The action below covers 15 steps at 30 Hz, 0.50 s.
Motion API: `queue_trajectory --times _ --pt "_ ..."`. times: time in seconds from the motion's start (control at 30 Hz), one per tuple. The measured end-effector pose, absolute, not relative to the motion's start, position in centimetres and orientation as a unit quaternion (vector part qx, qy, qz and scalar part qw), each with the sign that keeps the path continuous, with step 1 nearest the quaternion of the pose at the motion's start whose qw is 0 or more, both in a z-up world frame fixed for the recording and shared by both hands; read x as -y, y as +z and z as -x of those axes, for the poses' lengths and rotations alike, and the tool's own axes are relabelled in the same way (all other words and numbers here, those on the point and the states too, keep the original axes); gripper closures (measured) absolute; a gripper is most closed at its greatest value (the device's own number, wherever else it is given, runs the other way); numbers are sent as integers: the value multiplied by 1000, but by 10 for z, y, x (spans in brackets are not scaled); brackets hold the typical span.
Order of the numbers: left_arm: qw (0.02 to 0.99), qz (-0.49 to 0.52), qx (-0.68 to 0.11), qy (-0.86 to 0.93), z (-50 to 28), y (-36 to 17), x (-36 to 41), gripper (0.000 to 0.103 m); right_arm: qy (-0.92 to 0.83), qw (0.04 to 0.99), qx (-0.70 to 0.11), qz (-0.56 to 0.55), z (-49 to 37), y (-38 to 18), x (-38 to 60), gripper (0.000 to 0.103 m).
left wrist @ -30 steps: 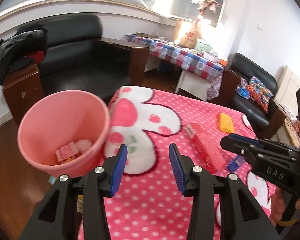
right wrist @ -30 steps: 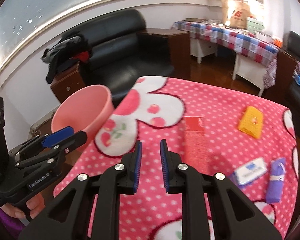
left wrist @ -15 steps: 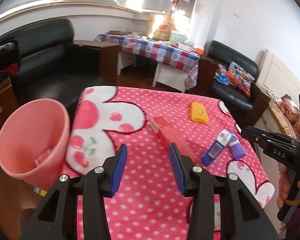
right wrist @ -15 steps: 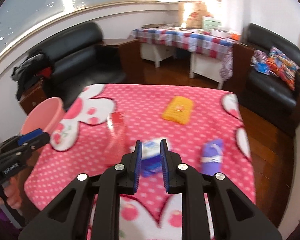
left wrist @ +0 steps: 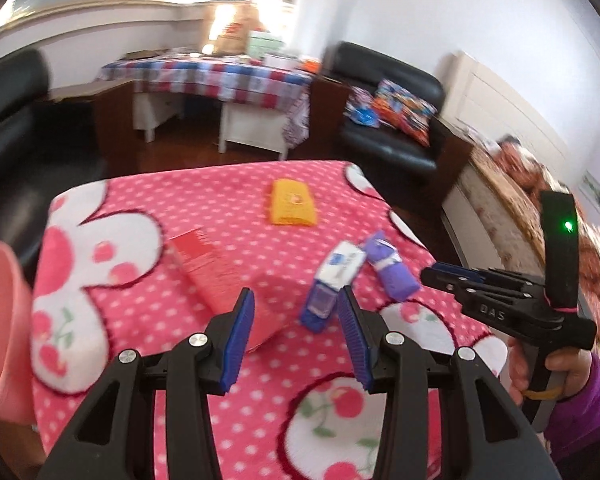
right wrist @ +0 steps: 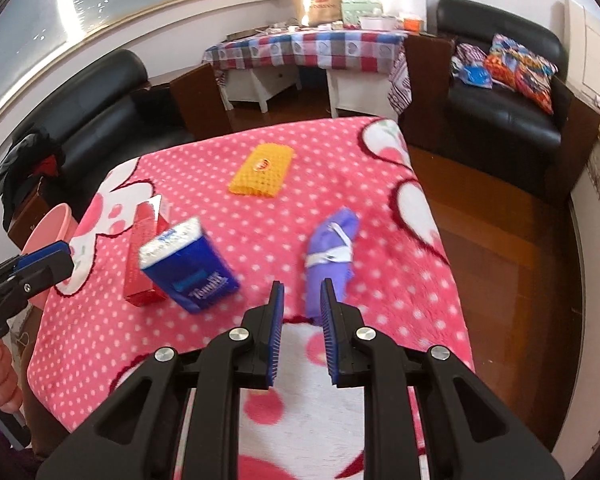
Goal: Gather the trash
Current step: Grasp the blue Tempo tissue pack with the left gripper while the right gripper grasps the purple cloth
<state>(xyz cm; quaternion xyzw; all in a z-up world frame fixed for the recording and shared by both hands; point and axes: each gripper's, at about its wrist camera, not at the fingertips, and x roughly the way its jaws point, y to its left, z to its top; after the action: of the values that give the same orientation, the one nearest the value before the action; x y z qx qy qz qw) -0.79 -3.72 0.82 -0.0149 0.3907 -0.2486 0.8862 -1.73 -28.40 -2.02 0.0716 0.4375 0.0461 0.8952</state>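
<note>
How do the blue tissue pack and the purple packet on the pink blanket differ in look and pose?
The blue tissue pack is boxy with white print; the purple packet is soft and crumpled, banded in white. The tissue pack lies against the red box; the purple packet lies apart from the box, directly ahead of the right gripper. Both rest untouched on the blanket, neither between any jaws.

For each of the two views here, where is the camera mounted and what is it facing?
Left wrist: on the left gripper, tilted down at the pink blanket; right gripper and hand at right.
Right wrist: on the right gripper, tilted down over the purple packet; left gripper at left.
Shared: red box, tissue pack, yellow packet, pink bin.
</note>
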Motion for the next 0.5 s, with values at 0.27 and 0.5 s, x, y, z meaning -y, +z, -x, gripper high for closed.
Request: queue_trajectory --times 0.27,0.5 --pt "872 -46 -398 -280 -7 -6 76 60 47 887 -450 -87 18 -32 294 84" --pt "864 -69 -404 -292 -21 -17 88 60 49 882 -458 -99 16 -40 301 84"
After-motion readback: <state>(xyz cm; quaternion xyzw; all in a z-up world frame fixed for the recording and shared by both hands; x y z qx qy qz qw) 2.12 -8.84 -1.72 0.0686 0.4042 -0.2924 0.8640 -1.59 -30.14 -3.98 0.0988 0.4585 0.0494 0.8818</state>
